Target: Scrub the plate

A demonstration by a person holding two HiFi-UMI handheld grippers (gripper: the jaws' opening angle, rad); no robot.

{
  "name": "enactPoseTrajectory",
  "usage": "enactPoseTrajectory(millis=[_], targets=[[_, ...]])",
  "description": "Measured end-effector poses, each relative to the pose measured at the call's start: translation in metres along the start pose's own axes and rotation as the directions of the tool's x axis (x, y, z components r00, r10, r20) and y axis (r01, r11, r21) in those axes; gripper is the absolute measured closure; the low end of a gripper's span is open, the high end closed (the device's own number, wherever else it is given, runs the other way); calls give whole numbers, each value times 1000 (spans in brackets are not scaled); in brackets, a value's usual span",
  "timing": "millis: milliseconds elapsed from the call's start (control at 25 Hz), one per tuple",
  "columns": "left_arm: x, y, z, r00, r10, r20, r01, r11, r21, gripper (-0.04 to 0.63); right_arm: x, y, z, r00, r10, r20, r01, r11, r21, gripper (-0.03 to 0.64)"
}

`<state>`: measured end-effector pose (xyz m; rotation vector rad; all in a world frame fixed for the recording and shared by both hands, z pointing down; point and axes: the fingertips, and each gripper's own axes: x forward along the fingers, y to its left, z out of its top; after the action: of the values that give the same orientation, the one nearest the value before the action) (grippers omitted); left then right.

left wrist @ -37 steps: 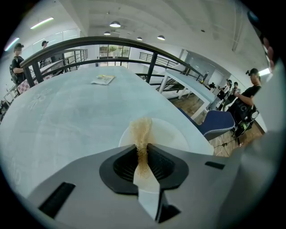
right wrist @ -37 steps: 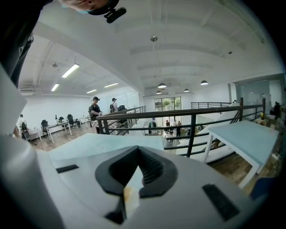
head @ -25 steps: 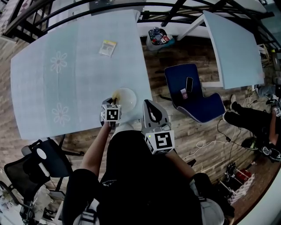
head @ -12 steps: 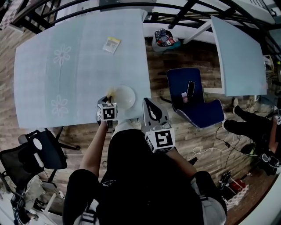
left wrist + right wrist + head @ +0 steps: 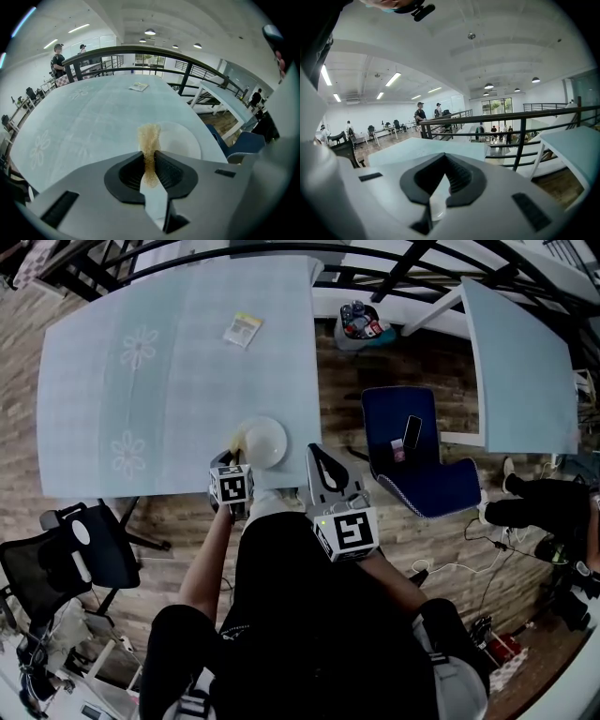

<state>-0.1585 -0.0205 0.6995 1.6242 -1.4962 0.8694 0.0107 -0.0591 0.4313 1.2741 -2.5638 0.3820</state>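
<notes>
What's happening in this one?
A person holds two grippers. The left gripper is shut on a tan scrub pad, poised at the left edge of a white plate on the pale table. The right gripper is shut on nothing, off the table, aimed out at the room.

A round white plate [image 5: 263, 442] lies flat on the bench [image 5: 141, 409], just ahead and slightly right of the left tool [image 5: 149, 161]. A tan, frizzy mesh scrubber [image 5: 149, 140] is pinched between that tool's jaws, its free end sticking forward at the plate's left rim
</notes>
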Motion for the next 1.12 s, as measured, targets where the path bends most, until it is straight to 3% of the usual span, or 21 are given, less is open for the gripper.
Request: enactPoseTrajectory(millis=[480, 840, 1120], targets=[[11, -80, -13, 990, -134, -40, 138, 984, 110, 529, -27, -28, -7, 995, -95, 8, 94, 995, 20, 612], [18, -100, -5, 974, -216, -62, 225, 950, 215, 529, -44, -36, -15, 977, -214, 3, 214, 975, 56, 612], [24, -98, -6, 969, -229, -90, 245, 936, 253, 529, -50, -31, -18, 962, -274, -5, 274, 959, 72, 612]])
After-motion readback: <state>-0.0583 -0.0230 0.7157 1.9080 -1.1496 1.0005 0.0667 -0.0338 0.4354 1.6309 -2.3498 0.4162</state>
